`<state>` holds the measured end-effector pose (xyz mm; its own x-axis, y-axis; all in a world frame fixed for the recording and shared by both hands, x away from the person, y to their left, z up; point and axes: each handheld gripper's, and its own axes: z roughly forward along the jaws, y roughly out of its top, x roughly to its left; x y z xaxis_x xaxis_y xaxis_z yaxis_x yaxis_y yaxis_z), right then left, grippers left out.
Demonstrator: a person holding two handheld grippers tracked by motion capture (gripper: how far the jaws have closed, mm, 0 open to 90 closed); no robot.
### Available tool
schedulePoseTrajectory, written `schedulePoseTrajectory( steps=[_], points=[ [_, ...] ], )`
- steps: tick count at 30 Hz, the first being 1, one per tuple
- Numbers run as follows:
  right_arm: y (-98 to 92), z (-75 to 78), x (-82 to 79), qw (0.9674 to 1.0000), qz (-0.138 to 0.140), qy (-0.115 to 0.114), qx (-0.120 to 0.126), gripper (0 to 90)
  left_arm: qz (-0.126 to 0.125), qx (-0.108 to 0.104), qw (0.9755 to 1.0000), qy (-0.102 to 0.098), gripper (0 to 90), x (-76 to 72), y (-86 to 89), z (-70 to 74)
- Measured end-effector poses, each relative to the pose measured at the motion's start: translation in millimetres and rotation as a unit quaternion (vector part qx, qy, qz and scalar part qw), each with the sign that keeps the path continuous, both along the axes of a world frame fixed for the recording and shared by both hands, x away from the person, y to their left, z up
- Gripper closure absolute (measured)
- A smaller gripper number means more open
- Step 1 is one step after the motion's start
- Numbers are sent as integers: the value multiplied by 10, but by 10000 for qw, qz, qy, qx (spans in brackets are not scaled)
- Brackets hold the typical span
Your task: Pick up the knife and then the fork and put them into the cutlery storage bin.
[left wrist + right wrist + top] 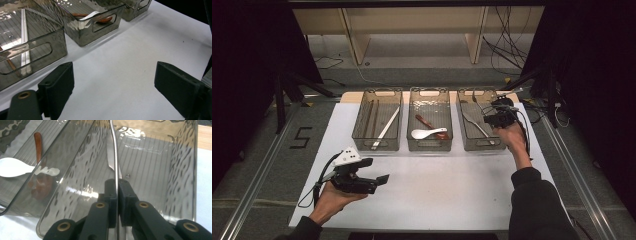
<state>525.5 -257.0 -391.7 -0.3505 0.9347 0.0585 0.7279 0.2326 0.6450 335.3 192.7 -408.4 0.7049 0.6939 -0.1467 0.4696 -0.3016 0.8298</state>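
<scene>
The metal utensil [115,152] stood clamped by its thin handle between the closed jaws of the right hand-held gripper [117,185], over the rightmost clear bin [180,170] on the counter [437,190]. In the middle bin [430,145] lay a white spoon [427,133] and a brown spoon [430,125]. The left hand-held gripper [113,82] hovered low over the bare counter, jaws wide apart, nothing between them.

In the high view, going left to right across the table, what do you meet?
Left gripper → left bin with the white chopsticks → middle bin with the white spoon → right bin → right gripper, shut on a metal utensil.
</scene>
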Motion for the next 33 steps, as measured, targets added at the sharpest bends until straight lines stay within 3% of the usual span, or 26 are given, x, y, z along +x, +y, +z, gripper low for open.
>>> schedulePoseTrajectory(
  steps=[5, 12, 22, 33],
  points=[
    [52, 20, 11, 9997, 79, -67, 235, 786, 17, -14, 10000, 7, 157, 6, 11, -3],
    [135, 112, -103, 9983, 389, -216, 387, 729, 0, -2, 10000, -2, 156, -5, -3, 0],
    [137, 209, -318, 9943, 720, -338, 708, 612, 36, -32, 10000, -17, 157, -2, 7, 7],
    [276, 204, -648, 9891, 1007, -495, 951, 435, 27, -31, 10000, -23, 157, 3, 15, 0]
  ],
)
